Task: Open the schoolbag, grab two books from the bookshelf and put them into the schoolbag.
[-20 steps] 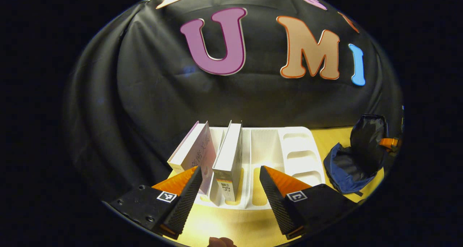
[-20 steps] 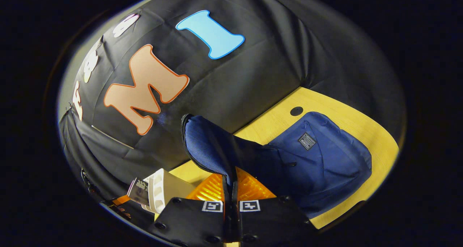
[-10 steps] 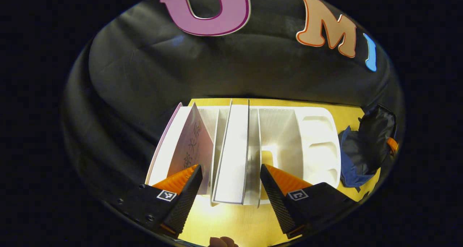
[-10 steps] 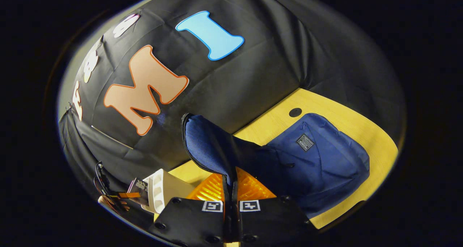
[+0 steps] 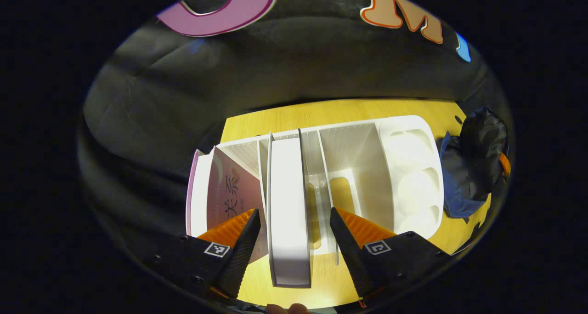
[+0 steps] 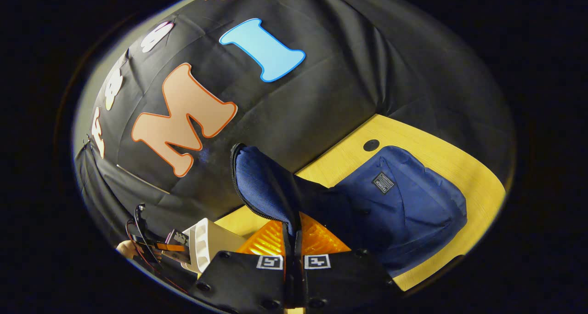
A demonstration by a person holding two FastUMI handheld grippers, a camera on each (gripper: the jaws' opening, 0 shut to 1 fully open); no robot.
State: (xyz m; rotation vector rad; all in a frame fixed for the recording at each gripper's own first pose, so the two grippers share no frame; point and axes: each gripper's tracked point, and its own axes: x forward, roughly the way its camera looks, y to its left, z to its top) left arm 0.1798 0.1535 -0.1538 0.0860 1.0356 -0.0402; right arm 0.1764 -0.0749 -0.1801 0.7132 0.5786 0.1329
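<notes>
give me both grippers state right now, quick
Left gripper: open, fingers either side of the white book in the bookshelf, not clamped.
Right gripper: shut on the schoolbag flap, holding it up.

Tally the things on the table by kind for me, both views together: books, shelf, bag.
Books: 2, a white book and a pink-covered book, both standing in the rack
Bookshelf: 1, white
Schoolbag: 1, navy, its flap held up by the right gripper
Total: 4
</notes>
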